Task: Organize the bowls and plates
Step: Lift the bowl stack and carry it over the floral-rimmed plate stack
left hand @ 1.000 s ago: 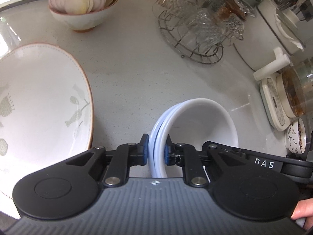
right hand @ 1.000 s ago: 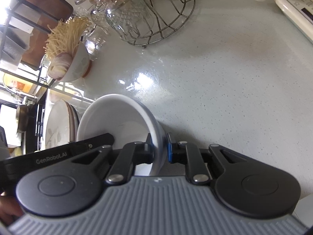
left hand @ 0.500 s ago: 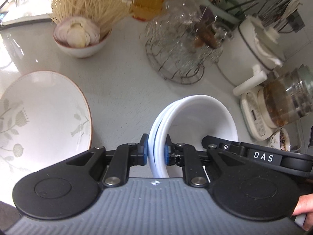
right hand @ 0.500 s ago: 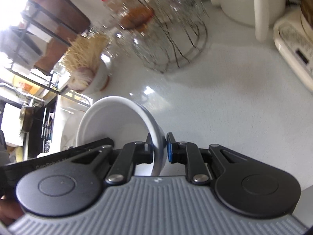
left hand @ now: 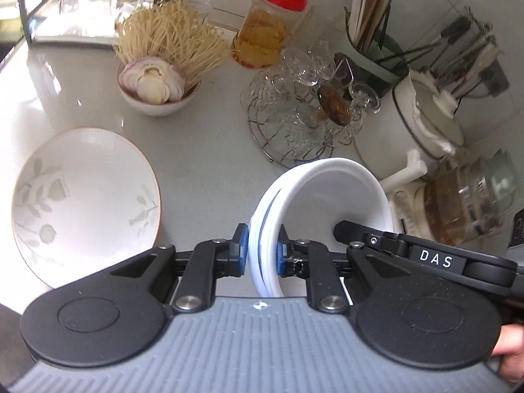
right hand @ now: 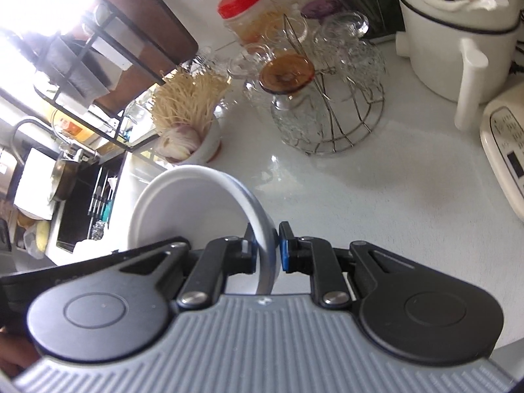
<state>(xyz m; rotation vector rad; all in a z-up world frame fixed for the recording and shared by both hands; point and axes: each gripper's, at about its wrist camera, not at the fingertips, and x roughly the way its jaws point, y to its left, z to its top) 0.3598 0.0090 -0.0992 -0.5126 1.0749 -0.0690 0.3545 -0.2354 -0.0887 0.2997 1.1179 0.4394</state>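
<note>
A: Left wrist view: report gripper state and load.

B: The left gripper (left hand: 261, 251) is pinching the rim of the stacked white bowls (left hand: 330, 196). Blue pads press both sides of the rim. The stack is tilted on edge and held above the pale countertop (left hand: 203, 144).

A: Second gripper?

B: The right gripper (right hand: 266, 251) is clamped on the opposite rim of the same stack (right hand: 196, 206); its arm reaches into the bowl in the left wrist view.

A: Legible markings?

B: A white-on-black label reading "DAS" (left hand: 435, 259) sits on the right gripper's arm. The appliance panel (right hand: 511, 144) at the right edge of the right wrist view carries print too small to read.

A: Other tableware?

B: A leaf-patterned plate (left hand: 85, 196) with a brown rim lies on the countertop, well apart from the stack. A small bowl (left hand: 157, 98) holding an onion and dry noodles stands behind it.

A: Adjacent items?

B: A wire rack of glassware (left hand: 304, 124) stands just behind the stack, a red-lidded jar (left hand: 268, 32) beyond it, and a white cooker (left hand: 429, 121) to its right.
</note>
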